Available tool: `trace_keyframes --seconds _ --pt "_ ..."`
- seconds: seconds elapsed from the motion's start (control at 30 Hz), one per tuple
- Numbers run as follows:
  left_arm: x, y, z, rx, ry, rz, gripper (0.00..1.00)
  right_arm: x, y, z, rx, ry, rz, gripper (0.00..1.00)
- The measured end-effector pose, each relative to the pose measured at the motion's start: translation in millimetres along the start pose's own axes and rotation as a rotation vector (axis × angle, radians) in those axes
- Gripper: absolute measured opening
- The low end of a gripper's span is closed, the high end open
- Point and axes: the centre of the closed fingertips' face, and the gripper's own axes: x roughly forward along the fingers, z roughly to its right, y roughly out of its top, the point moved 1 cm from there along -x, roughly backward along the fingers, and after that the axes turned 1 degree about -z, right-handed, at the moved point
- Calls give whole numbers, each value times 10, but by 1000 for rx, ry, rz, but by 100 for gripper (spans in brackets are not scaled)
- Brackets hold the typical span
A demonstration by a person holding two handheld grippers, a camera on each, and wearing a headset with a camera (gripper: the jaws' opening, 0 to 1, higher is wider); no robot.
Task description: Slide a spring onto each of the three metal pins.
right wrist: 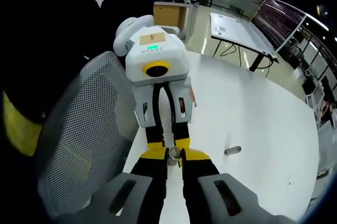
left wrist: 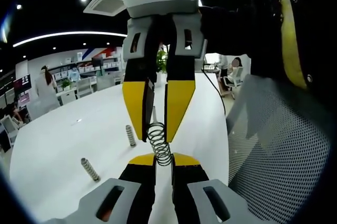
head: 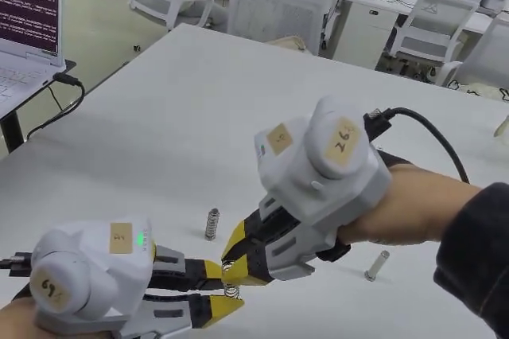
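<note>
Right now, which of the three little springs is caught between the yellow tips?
The spring pinched where the left hand-held gripper and right hand-held gripper meet. The upright spring and the toppled spring sit apart on the table.

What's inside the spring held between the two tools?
A thin rod, likely a pin, enters the top of the spring from between the jaws of the right tool. Its depth can't be seen: the coils hide it, and the left tool covers the spring's bottom end.
</note>
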Motion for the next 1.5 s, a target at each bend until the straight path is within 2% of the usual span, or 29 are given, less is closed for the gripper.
trace_keyframes --seconds 0.57,0.87,1.13,1.27,1.5 --pt "20 7 -35 27 6 -15 3 -26 -17 24 8 -18 17 7" --pt "19 11 -46 17 15 -16 4 -40 -26 49 -9 -36 15 7" --pt "22 -9 -35 1 12 -28 15 -83 -27 76 -3 -46 24 7" --pt "9 6 -51 -21 15 -15 19 -136 -53 104 8 -60 30 7" --pt "-4 -7 -34 -84 9 0 30 -308 -200 150 41 -103 32 7"
